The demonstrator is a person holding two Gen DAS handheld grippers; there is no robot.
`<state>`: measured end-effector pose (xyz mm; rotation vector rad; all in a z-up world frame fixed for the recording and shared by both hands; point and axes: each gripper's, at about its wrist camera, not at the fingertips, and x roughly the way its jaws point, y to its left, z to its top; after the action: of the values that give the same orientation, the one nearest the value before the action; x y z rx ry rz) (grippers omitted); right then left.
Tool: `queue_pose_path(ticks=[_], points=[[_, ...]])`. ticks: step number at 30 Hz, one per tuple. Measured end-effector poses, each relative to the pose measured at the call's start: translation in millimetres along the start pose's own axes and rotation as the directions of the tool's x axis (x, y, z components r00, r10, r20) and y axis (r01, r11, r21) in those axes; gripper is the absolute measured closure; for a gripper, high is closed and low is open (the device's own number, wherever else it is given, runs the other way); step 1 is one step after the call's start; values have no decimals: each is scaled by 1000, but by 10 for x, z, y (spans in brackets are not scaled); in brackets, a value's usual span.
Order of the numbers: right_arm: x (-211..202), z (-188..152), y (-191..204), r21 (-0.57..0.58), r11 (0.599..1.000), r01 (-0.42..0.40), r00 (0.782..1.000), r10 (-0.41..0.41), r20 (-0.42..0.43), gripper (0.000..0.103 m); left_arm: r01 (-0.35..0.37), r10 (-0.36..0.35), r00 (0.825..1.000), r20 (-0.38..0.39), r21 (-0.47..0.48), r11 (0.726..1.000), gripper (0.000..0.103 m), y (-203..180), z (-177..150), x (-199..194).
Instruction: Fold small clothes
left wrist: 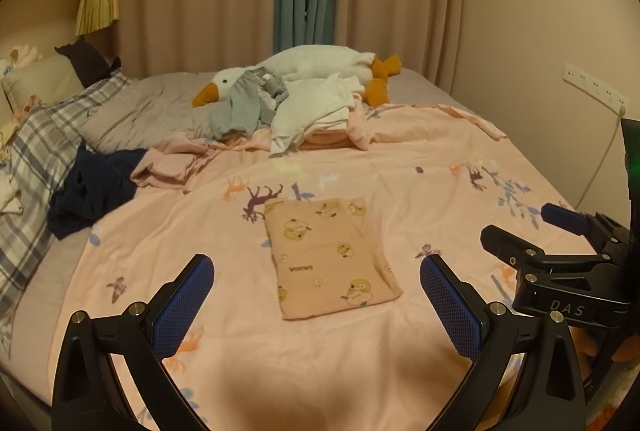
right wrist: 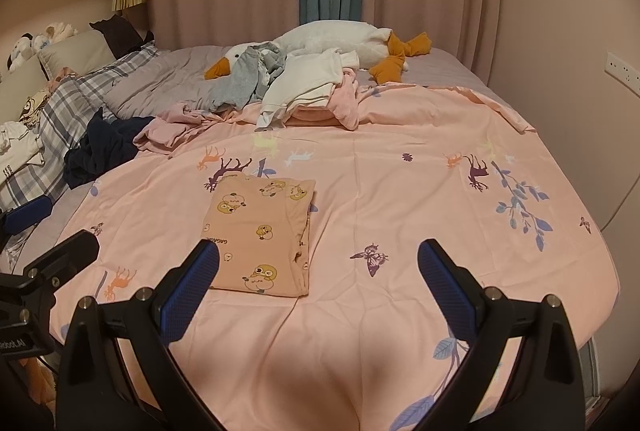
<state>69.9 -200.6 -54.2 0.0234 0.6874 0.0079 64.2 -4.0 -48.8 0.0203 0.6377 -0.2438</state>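
Both of your tools are empty with their jaws spread wide: the left gripper [left wrist: 316, 295] hovers just short of the folded pink garment [left wrist: 330, 255], which lies flat in a neat rectangle on the pink bedsheet [left wrist: 420, 167], and the right gripper [right wrist: 318, 281] hangs beside its right edge. Expect thin, limp, light cotton that slumps and unfolds if lifted by one corner, so pinch through all the layers along the thick folded edge. The next pieces sit tangled in the heap of unfolded clothes [left wrist: 280, 103] at the far end against the plush goose [left wrist: 308, 65]; take one there by a hem or shoulder seam, not the loose middle
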Motion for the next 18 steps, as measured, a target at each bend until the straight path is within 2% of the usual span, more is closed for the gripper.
queue_pose_path(ticks=[18], points=[[36, 30, 2, -25, 1000, -10, 1000, 10, -7, 3, -6, 6, 1000, 0, 7, 1000, 1, -9, -3, 2]])
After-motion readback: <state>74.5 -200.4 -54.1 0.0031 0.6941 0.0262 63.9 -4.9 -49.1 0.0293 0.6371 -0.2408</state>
